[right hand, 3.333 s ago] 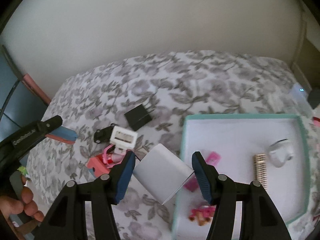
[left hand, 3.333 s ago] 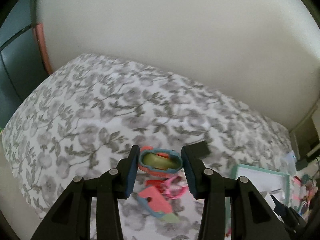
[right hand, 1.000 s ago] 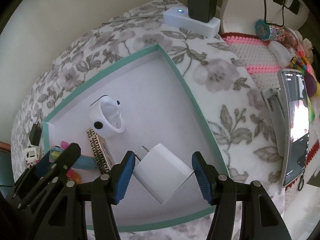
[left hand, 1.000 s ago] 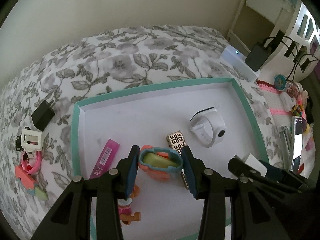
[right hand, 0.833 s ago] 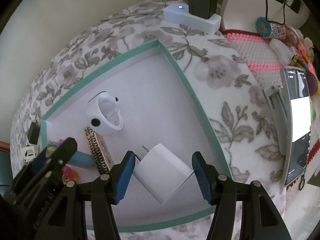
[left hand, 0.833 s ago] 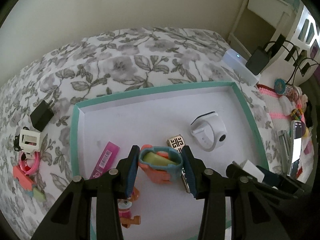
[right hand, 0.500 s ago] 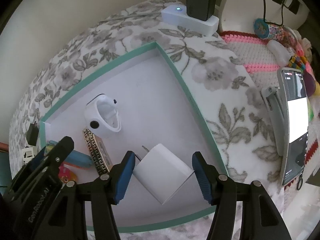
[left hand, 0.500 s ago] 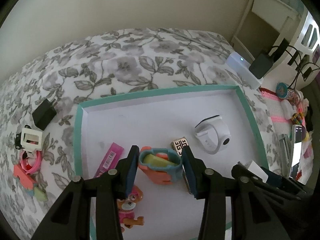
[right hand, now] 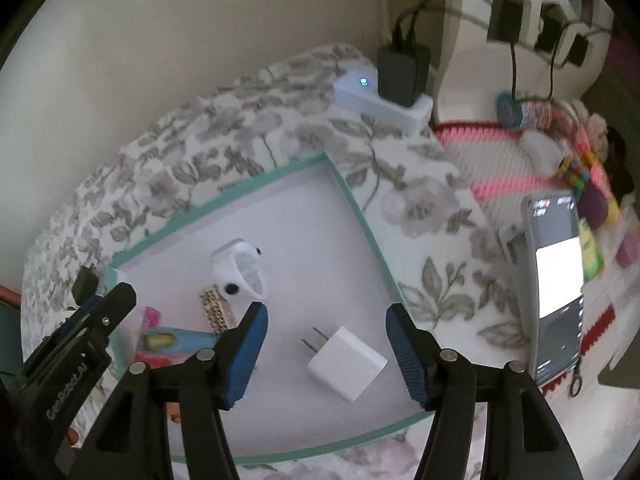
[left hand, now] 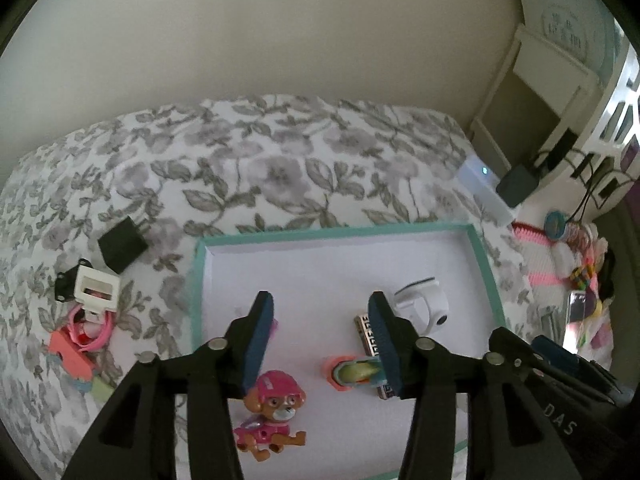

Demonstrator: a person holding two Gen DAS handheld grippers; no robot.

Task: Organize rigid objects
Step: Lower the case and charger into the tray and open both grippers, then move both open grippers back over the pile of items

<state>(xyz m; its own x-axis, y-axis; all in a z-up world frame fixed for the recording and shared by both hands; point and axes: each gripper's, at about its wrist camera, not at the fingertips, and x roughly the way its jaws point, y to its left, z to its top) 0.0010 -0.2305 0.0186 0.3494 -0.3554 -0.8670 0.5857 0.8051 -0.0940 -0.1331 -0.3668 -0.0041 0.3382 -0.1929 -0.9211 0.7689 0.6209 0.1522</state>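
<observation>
A teal-rimmed white tray lies on a floral bedspread. My left gripper is open above the tray; the orange, blue and green toy lies in the tray under its right finger. My right gripper is open, and the white charger plug lies in the tray between its fingers. The tray also holds a white watch, a gold patterned bar, a pink strip and a pink pup figure.
Left of the tray on the bedspread lie a black plug, a white clip, a pink band and an orange piece. A white box with a black adapter and a phone lie at the right.
Both grippers have opened. The left let go of the orange and blue toy, the right let go of the white charger; both now lie in the tray. Both grippers have lifted a little.
</observation>
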